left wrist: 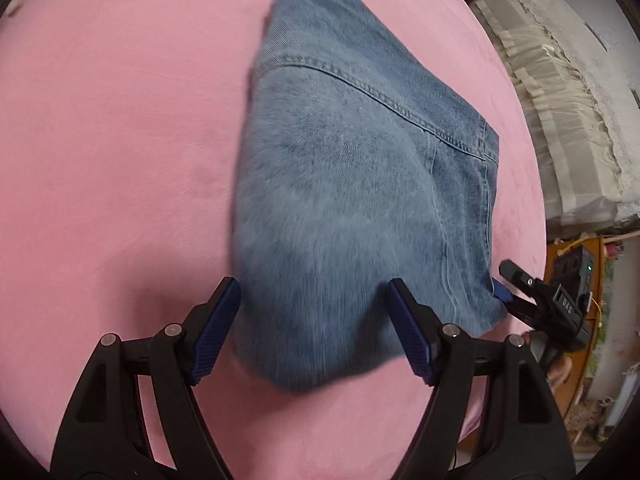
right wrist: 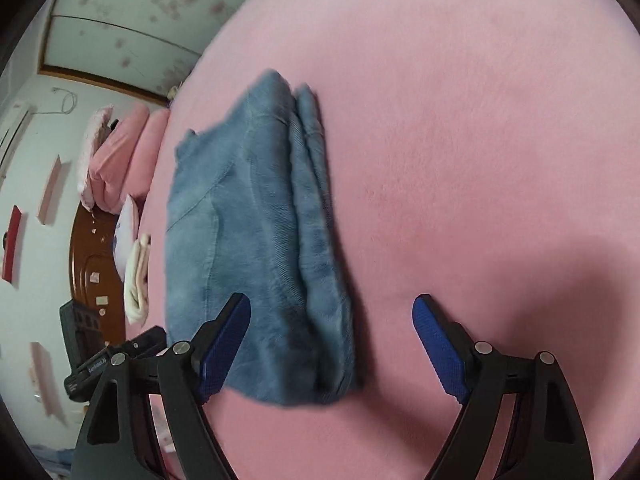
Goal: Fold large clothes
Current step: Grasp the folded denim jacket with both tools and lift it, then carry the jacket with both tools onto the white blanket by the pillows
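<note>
Folded blue jeans (left wrist: 360,184) lie in a thick bundle on the pink bed cover (left wrist: 120,160). My left gripper (left wrist: 312,288) is open just above the bundle's near end, its blue pads (left wrist: 218,336) apart and touching nothing. In the right wrist view the jeans (right wrist: 248,240) show stacked layers along their right edge. My right gripper (right wrist: 332,302) is open over that near right edge, with nothing pressed between its pads (right wrist: 224,344). The right gripper (left wrist: 520,284) also shows at the jeans' near right corner in the left wrist view. The left gripper (right wrist: 120,356) shows at the lower left.
A pile of cream, lace-edged bedding (left wrist: 560,100) lies beyond the bed's right side. Below it a power strip (left wrist: 580,264) rests on a wooden surface. Pink pillows (right wrist: 120,156) and a brown wooden headboard (right wrist: 92,264) stand at the bed's far left. The pink cover (right wrist: 480,160) stretches widely to the right.
</note>
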Demonstrator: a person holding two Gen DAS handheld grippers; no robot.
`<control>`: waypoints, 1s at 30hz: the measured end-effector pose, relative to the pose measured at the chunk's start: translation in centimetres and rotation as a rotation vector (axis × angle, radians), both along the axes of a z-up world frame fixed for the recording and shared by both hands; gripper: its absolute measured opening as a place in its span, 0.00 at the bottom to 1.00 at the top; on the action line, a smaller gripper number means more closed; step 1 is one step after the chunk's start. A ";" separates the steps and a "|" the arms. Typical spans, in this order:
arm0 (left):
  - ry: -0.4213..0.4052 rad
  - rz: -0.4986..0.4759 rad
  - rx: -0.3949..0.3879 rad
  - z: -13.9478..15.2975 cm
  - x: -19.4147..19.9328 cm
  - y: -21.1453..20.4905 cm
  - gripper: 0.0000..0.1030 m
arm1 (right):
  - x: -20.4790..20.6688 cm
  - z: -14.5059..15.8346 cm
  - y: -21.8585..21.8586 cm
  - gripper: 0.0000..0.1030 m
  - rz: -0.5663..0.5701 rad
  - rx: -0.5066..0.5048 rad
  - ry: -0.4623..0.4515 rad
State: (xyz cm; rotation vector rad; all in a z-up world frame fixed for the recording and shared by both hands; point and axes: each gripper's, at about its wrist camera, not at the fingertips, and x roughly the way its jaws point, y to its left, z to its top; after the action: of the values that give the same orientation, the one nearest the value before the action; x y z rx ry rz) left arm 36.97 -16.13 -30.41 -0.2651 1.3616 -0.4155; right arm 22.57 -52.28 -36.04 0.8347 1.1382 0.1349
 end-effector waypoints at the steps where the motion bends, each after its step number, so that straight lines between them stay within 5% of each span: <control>1: -0.003 -0.011 0.002 -0.4 0.6 -0.3 0.70 | 0.7 -0.4 -0.2 0.83 0.003 0.041 -0.030; 7: 0.084 0.039 -0.159 -3.8 4.7 0.7 0.78 | 6.2 -2.9 0.4 0.72 0.057 0.211 -0.029; 11: 0.151 0.056 -0.317 -6.1 7.2 1.1 0.78 | 8.9 -3.8 1.4 0.62 0.097 0.178 0.021; 15: 0.118 0.030 -0.398 -7.1 8.3 0.5 0.81 | 9.5 -4.2 1.1 0.36 0.043 0.176 0.049; 22: 0.178 -0.021 -0.336 -6.2 9.2 -0.6 0.55 | 8.0 0.2 3.8 0.29 0.026 0.080 -0.092; 30: 0.101 -0.149 -0.230 0.7 9.9 0.6 0.45 | 7.1 8.0 13.9 0.25 0.152 -0.298 -0.135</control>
State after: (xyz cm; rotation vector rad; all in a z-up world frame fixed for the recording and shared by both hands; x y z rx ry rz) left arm 46.87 -15.52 -29.70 -0.3797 1.4388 -0.6926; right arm 29.65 -38.38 -28.02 0.4673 1.0619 0.1414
